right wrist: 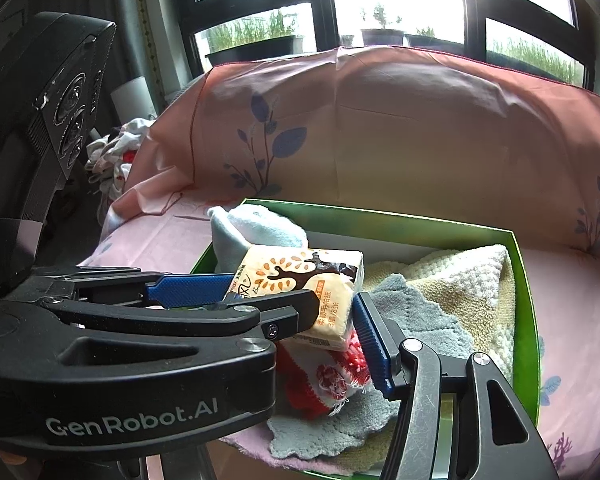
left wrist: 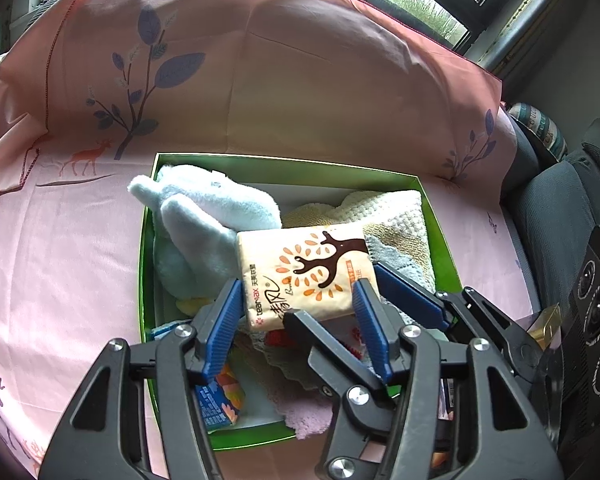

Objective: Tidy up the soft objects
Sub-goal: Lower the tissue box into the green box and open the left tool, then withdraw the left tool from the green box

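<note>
My left claw (left wrist: 298,312) and right claw (right wrist: 292,304) both straddle a tissue pack (left wrist: 304,276) lying atop the soft things in the green box (left wrist: 284,168). Both stand partly open; whether their blue pads press it, I cannot tell. A blue plush toy (left wrist: 208,216) fills the box's far left corner.

The tissue pack (left wrist: 306,276) wears glossy, faintly crinkled plastic film. The green box (left wrist: 146,248) looks like smooth, shiny card. Beside the pack, the pale blue plush toy (left wrist: 204,216) is fluffy — the cream towel (left wrist: 396,216) at the far right is nubby, waffle-textured cloth. The pink sheet (left wrist: 260,92) is smooth, matt fabric.
</note>
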Demonstrator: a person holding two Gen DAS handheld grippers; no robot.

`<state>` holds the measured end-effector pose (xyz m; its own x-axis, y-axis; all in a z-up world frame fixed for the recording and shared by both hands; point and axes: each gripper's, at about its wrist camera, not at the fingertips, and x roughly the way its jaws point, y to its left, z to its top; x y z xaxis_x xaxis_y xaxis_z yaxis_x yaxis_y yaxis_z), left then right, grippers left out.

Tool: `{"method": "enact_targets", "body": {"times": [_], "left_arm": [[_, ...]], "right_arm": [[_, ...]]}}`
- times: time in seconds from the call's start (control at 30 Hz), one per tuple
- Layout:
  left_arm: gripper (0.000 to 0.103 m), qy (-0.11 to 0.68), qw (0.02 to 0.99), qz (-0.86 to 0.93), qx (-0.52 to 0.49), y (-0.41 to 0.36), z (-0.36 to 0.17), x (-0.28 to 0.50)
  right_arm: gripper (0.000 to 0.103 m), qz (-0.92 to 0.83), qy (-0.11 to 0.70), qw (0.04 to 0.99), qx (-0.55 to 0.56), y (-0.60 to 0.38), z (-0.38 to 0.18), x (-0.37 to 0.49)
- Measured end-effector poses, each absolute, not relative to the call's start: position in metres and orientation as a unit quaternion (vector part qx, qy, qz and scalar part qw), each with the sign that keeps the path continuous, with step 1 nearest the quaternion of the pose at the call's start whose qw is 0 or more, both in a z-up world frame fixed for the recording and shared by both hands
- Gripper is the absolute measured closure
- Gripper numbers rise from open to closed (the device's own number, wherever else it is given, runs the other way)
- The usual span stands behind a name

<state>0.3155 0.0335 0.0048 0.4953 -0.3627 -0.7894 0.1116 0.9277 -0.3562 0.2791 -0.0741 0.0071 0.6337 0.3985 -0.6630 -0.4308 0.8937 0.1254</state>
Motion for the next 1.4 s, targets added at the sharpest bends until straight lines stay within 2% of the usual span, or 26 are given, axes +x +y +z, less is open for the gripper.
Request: {"method": "enact_targets", "body": {"times": [0.07, 0.1, 0.23, 0.37, 0.53, 0.57, 0.63, 0.7, 0.77, 1.4], "left_arm": [[0.022, 0.480, 0.857, -0.131, -0.130, 0.034, 0.006, 0.314], [0.019, 0.479, 0.859, -0.129, -0.129, 0.035, 0.007, 0.314], [0.018, 0.481, 0.859, -0.123, -0.128, 0.036, 0.008, 0.312], [0.017, 0.480, 0.860, -0.118, -0.123, 0.036, 0.011, 0.307], [0.015, 0.487, 0.860, -0.109, -0.110, 0.035, 0.011, 0.304], [0.013, 0.487, 0.860, -0.107, -0.109, 0.035, 0.012, 0.303], [0.000, 0.486, 0.862, -0.100, -0.102, 0.034, 0.013, 0.300], [0.001, 0.481, 0.866, -0.099, -0.097, 0.034, 0.016, 0.297], [0.001, 0.480, 0.867, -0.095, -0.093, 0.033, 0.018, 0.294], [0.001, 0.487, 0.872, -0.016, -0.052, 0.034, 0.045, 0.246]], "right_arm": [[0.045, 0.227, 0.363, 0.903, -0.028, -0.073, 0.007, 0.278], [0.045, 0.225, 0.362, 0.904, -0.032, -0.073, 0.007, 0.277], [0.044, 0.218, 0.361, 0.906, -0.037, -0.075, 0.010, 0.272], [0.029, 0.206, 0.357, 0.910, -0.037, -0.082, 0.013, 0.267], [0.028, 0.186, 0.369, 0.909, -0.052, -0.090, 0.011, 0.263], [0.028, 0.185, 0.371, 0.909, -0.051, -0.092, 0.011, 0.262], [0.028, 0.179, 0.374, 0.909, -0.049, -0.097, 0.012, 0.260], [0.025, 0.169, 0.376, 0.910, -0.049, -0.102, 0.013, 0.259], [0.019, 0.161, 0.377, 0.911, -0.048, -0.107, 0.014, 0.257], [0.017, 0.123, 0.407, 0.904, -0.031, -0.131, 0.033, 0.224]]}}
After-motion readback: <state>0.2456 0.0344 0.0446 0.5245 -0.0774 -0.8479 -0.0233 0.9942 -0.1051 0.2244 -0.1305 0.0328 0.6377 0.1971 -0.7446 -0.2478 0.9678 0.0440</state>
